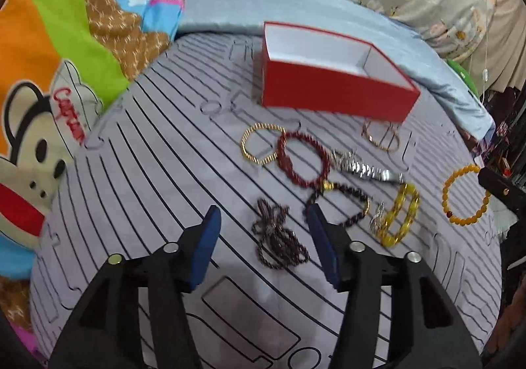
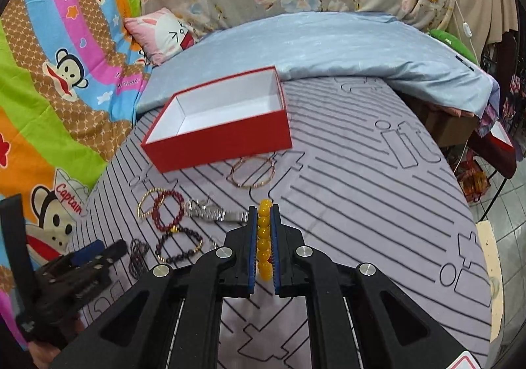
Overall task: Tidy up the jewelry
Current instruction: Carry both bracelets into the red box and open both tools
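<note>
Box behind bracelets; watch apparently right of them.

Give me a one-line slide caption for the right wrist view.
Right hand-held gripper shut on an orange bead bracelet, empty red box ahead on the striped sheet.
</note>
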